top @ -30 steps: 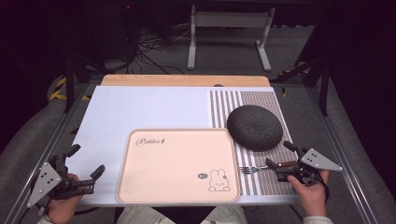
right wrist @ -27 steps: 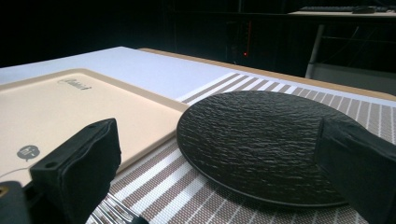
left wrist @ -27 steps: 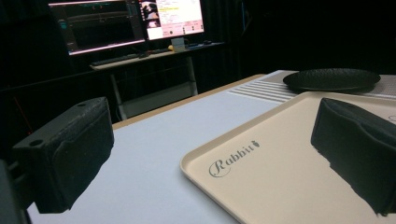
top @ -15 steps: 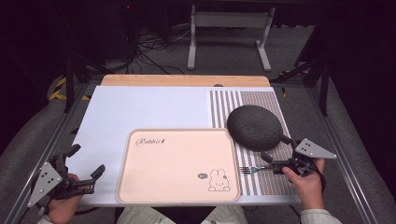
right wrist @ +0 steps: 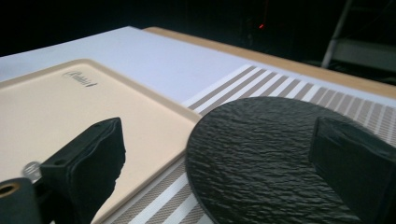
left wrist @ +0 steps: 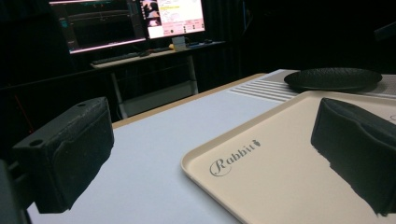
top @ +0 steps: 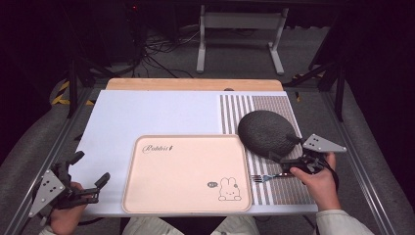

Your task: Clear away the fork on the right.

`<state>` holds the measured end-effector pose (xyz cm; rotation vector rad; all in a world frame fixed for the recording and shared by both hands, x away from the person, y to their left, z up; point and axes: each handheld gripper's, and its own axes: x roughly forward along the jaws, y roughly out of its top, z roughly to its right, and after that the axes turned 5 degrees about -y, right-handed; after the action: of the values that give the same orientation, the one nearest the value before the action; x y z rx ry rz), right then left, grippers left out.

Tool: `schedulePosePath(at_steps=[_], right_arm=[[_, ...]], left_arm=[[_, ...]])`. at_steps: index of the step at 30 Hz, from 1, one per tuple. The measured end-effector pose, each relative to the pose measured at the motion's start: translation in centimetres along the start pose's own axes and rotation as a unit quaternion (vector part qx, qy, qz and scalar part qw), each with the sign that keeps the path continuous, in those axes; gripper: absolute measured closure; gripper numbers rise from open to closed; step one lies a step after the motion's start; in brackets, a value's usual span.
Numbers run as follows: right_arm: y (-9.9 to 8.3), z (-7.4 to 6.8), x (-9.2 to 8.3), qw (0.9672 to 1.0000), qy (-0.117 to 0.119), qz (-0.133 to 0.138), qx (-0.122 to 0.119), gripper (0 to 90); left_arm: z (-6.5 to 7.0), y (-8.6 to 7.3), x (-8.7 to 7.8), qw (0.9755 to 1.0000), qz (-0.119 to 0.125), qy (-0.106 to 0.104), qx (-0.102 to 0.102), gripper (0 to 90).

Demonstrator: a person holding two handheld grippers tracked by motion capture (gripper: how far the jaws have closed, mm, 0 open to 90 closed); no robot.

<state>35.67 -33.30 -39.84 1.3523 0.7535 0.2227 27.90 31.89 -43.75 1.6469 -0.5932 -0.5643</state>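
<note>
From the high view, a pink tray (top: 186,174) with a rabbit drawing lies at the near middle of the white desk (top: 147,112). A dark round plate (top: 268,133) sits on the striped mat (top: 284,191) just off the tray's far right corner. A fork (top: 268,176) lies on the mat beside the tray's right edge, tines toward the tray. The right gripper (top: 281,160) hovers between plate and fork, held by the right hand (top: 318,178), its fingers spread wide and holding nothing. The left gripper (top: 90,177) sits at the desk's near left corner in the left hand (top: 63,218), fingers wide apart and empty.

In the left gripper view, both black fingers (left wrist: 65,154) stand far apart, low over the desk. The tray (left wrist: 280,158) with its script lettering lies between them, and the plate (left wrist: 332,78) sits beyond it. Lit monitors (left wrist: 126,18) stand on a far bench.

In the right gripper view, the fingers (right wrist: 86,161) are wide, one over the tray's (right wrist: 56,107) edge, the other over the plate (right wrist: 261,154). The plate's rough surface lies between them on the mat (right wrist: 173,196). A bit of metal shows at the lower left; I cannot tell what it is.
</note>
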Motion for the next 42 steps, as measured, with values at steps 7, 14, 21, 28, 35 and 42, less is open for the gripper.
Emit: schedulePosePath(at_steps=[7, 14, 21, 28, 35, 42], right_arm=[[1.2, 0.1, -0.1, 0.9969, 0.017, -0.069, -0.033, 6.5], [2.6, 0.4, -0.4, 0.9841, 0.036, -0.148, -0.092, 8.8], [3.3, 0.7, -0.4, 0.9625, 0.046, -0.228, -0.14, 12.7], [3.6, 1.3, -0.1, 0.9403, 0.053, -0.288, -0.174, 15.0], [3.9, 1.0, 0.3, 0.9065, 0.085, -0.334, -0.244, 17.9], [3.7, 0.8, 0.5, 0.8811, 0.113, -0.375, -0.265, 20.9]], left_arm=[[0.0, 0.0, 0.0, 1.0, -0.001, 0.0, 0.0, 0.0], [0.0, 0.0, 0.0, 1.0, -0.001, 0.0, -0.001, 0.0], [0.0, 0.0, 0.0, 1.0, -0.001, 0.0, 0.0, 0.1], [0.0, 0.0, 0.1, 1.0, -0.005, 0.001, 0.0, 0.0], [0.0, 0.0, 0.0, 1.0, -0.005, -0.001, 0.0, 0.0], [0.0, 0.0, 0.0, 1.0, -0.004, -0.002, 0.0, 0.1]])
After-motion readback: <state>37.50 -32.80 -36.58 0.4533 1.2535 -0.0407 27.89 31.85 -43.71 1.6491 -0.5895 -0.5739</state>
